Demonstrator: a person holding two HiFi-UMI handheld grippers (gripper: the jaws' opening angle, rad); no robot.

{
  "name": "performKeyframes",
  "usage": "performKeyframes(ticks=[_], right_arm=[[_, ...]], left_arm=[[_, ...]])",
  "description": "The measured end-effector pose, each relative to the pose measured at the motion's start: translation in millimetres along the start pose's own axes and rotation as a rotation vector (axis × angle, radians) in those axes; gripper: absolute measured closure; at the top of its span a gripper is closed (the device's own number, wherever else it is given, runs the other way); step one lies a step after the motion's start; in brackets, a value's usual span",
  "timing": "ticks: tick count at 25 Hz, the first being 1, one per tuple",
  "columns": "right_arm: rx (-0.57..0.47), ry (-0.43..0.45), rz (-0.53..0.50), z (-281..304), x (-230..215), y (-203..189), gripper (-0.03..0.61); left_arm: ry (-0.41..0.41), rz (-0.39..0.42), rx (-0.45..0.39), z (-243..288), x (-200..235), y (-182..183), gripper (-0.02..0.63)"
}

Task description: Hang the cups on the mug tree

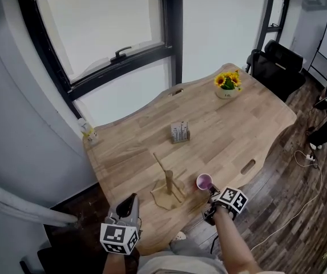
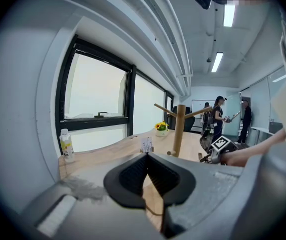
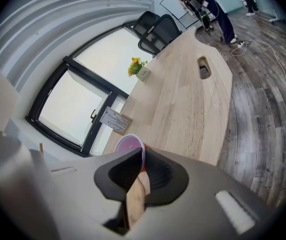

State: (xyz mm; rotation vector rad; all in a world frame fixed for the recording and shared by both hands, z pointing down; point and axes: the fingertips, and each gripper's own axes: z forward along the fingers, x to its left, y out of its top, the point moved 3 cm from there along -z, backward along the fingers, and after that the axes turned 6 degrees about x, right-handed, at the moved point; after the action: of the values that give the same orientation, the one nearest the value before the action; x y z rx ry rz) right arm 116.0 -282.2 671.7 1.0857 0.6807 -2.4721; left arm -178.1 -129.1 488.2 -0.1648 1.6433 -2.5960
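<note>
A wooden mug tree [image 1: 169, 188] with bare pegs stands near the front edge of the wooden table [image 1: 220, 124]. Just to its right a pink cup [image 1: 204, 182] sits upright. My right gripper [image 1: 212, 194] reaches in from the front and is shut on the cup's near wall. In the right gripper view the pink cup's [image 3: 129, 145] rim is pinched between the pads of the right gripper [image 3: 142, 155]. My left gripper [image 1: 130, 200] hangs low off the table's front left corner, shut and holding nothing. From the left gripper [image 2: 146, 156] view the mug tree [image 2: 180, 129] rises ahead.
A small card holder [image 1: 180, 132] stands mid-table, a sunflower pot [image 1: 227, 86] at the far end and a small bottle [image 1: 87, 131] at the left corner. A black office chair [image 1: 277, 61] sits beyond the table. Cables [image 1: 310, 160] lie on the floor. People [image 2: 217, 119] stand in the background.
</note>
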Motion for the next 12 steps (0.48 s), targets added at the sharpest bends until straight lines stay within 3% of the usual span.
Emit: performKeyframes(ticks=[6, 12], right_arm=[[-0.027, -0.003, -0.043, -5.7, 8.3, 1.3, 0.558], [-0.078, -0.014, -0.168, -17.1, 26.7, 14.4, 0.560]], left_arm=[[-0.002, 0.002, -0.005, -0.5, 4.1, 1.4, 0.611], [0.001, -0.003, -0.019, -0.7, 6.8, 6.1, 0.611]])
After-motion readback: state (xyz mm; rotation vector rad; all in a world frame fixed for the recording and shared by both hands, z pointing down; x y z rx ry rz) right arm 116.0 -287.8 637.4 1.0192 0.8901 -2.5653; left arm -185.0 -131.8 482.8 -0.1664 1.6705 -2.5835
